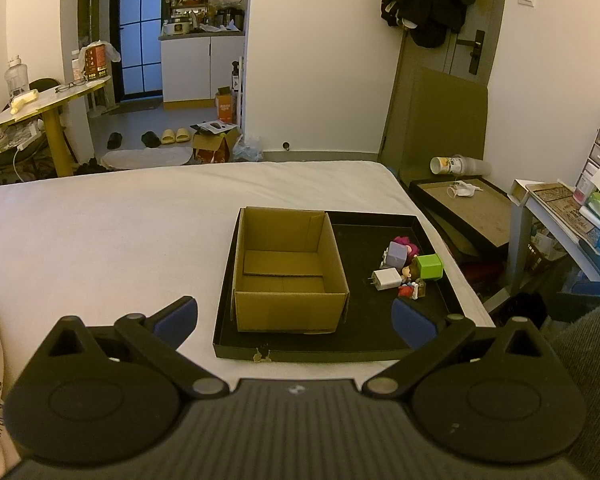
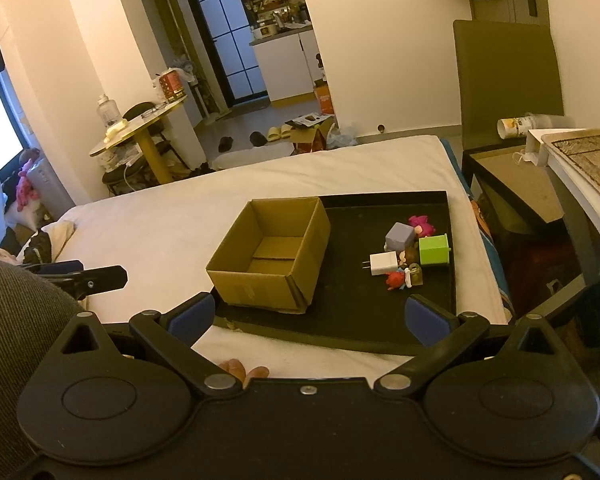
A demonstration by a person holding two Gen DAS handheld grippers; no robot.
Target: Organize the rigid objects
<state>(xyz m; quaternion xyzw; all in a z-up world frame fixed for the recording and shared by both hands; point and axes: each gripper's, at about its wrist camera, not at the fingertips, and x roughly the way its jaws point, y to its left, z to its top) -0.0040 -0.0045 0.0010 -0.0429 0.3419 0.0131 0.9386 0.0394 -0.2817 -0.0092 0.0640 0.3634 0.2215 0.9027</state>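
Note:
A black tray (image 1: 364, 222) (image 2: 432, 318) lies on the white bed. In its left half stands an empty open cardboard box (image 1: 290, 308) (image 2: 260, 286). In its right half lies a small heap: a white charger plug (image 1: 387, 280) (image 2: 384, 263), a green cube (image 1: 430, 266) (image 2: 433, 249), a purple-grey cube (image 1: 398, 255) (image 2: 400, 236), a pink toy (image 2: 421, 224) and small figures (image 2: 398, 279). My left gripper (image 1: 294, 320) hangs open in front of the tray's near edge. My right gripper (image 2: 308, 318) is open too, above the tray's near edge. Neither holds anything.
The bed (image 1: 120, 232) stretches left of the tray. Right of the bed are a second black tray with a mask (image 1: 470, 208), a fallen cup (image 1: 446, 165) and a cluttered desk (image 1: 560, 204). A round table (image 1: 48, 100) stands far left. A sleeve (image 2: 16, 320) shows at left.

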